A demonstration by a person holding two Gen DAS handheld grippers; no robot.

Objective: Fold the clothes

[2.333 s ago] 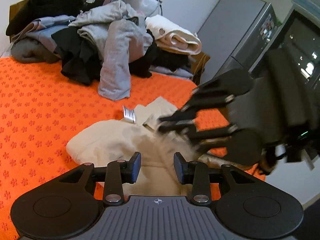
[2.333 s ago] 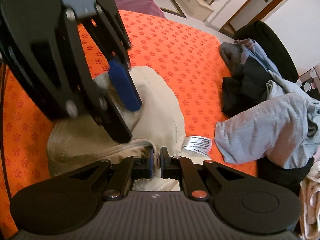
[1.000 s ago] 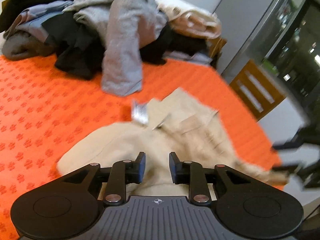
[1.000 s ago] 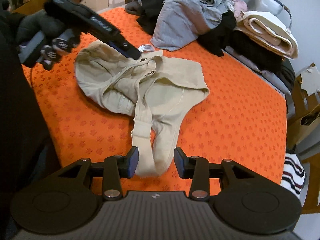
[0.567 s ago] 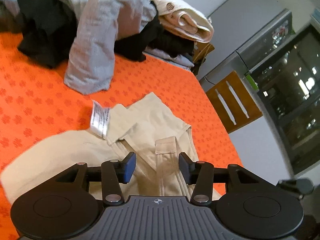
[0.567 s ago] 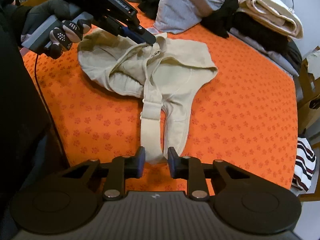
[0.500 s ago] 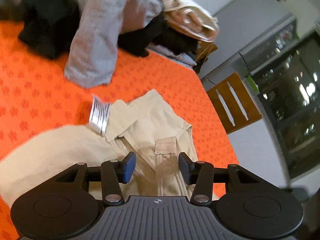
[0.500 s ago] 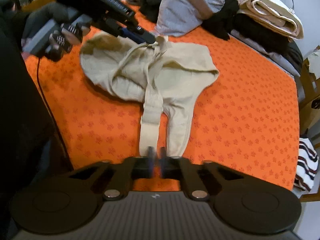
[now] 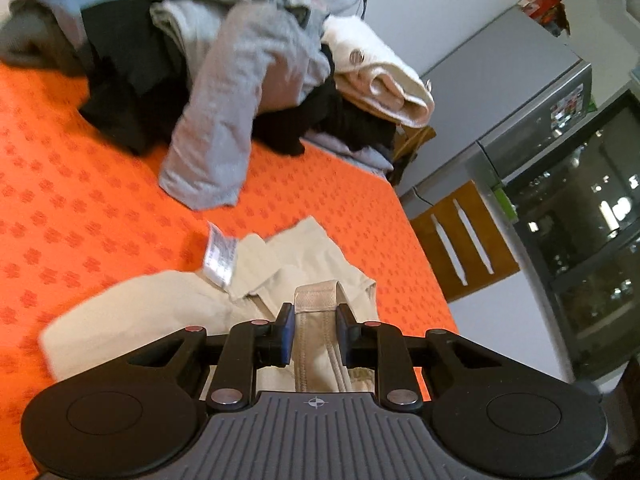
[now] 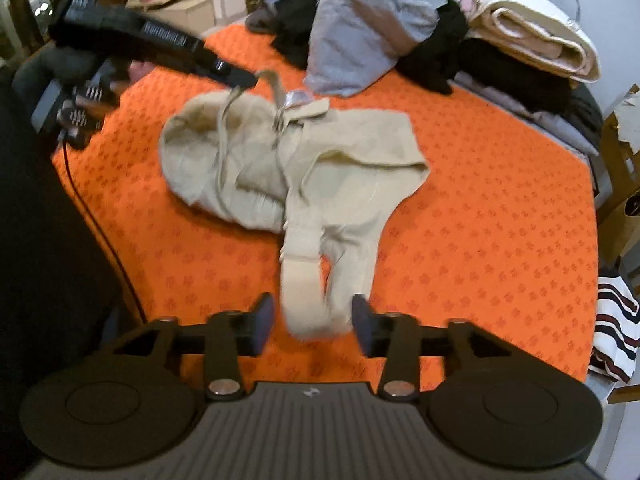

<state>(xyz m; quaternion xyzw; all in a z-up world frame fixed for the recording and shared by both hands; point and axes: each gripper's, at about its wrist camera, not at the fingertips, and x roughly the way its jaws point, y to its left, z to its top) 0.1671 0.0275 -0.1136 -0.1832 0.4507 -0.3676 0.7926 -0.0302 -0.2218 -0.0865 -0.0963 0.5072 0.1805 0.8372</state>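
Jaws of the right gripper (image 10: 313, 320), pinched half a second ago, now stand wide around the beige garment's (image 10: 352, 160) strap end, while the left gripper (image 9: 315, 330) narrows on another strap, readying a fold.

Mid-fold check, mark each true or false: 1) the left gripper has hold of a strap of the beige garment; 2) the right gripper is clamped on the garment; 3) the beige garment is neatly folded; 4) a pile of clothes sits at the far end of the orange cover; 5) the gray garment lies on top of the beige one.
1) True: the left gripper pinches a strap of the beige garment.
2) False: the right gripper is open around the near end.
3) False: it lies spread and rumpled.
4) True: the pile is on the orange cover.
5) False: the gray garment lies apart.
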